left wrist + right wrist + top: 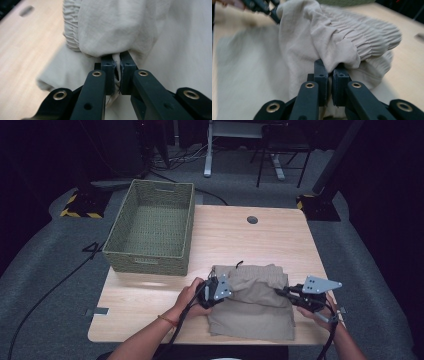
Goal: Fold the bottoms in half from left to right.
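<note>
A beige pair of shorts (pixel 255 305) with a gathered elastic waistband lies at the near edge of the wooden table (pixel 240 237). My left gripper (pixel 225 287) is at the garment's left side, shut on a fold of the beige cloth (pixel 117 61). My right gripper (pixel 281 291) is at the garment's right side, shut on another fold (pixel 329 67) just below the waistband (pixel 367 37). Both pinched folds are lifted above the flat part of the shorts. In the right gripper view the left gripper (pixel 273 13) appears at the top left, holding the same cloth.
A woven green-grey basket (pixel 152 227) stands at the table's far left, open and with nothing inside. A round cable hole (pixel 252 219) sits near the table's far edge. Dark floor, cables and chair legs lie beyond the table.
</note>
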A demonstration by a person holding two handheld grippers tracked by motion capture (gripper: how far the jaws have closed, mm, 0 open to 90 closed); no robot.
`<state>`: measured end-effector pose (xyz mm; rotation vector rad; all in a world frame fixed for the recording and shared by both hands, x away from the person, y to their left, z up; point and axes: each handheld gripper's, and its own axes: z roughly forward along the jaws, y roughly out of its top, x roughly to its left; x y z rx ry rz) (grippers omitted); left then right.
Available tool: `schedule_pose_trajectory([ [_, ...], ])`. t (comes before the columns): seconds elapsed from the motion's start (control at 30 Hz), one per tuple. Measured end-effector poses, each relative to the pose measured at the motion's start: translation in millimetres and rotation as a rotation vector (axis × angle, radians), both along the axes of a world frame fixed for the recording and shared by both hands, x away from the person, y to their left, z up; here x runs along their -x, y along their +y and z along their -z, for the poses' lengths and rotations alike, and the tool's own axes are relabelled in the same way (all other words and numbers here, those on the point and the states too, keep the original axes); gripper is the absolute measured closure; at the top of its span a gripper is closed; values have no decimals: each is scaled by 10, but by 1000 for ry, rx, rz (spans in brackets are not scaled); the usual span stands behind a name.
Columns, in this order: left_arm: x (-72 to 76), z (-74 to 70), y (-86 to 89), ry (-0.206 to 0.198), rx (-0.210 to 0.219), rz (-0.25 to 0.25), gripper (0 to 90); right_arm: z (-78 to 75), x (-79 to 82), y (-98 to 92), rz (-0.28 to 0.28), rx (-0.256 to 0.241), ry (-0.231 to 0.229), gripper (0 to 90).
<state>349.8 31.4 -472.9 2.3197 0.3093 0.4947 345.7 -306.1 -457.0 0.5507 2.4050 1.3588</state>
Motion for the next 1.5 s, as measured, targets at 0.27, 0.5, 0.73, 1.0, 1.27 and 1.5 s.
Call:
schedule_pose_trajectory([
  [0.27,37,233,55,88,-44,16,787,310,210,35,2,101,71,823],
  [0.5,-87,219,12,93,-53,-8,782,425,141,98,52,160,57,825],
  [0.73,-258,135,-12,127,-16,-65,592,418,-63,51,146,134,63,718],
  [1.0,-262,-262,37,148,108,-75,292,-27,53,-167,203,10,29,417],
  [1.27,-666,-365,-256,160,63,-149,209,-408,-339,38,225,51,54,249],
  [1.5,-949,-146,-385,293,28,-153,151,-148,-921,154,248,153,239,163],
])
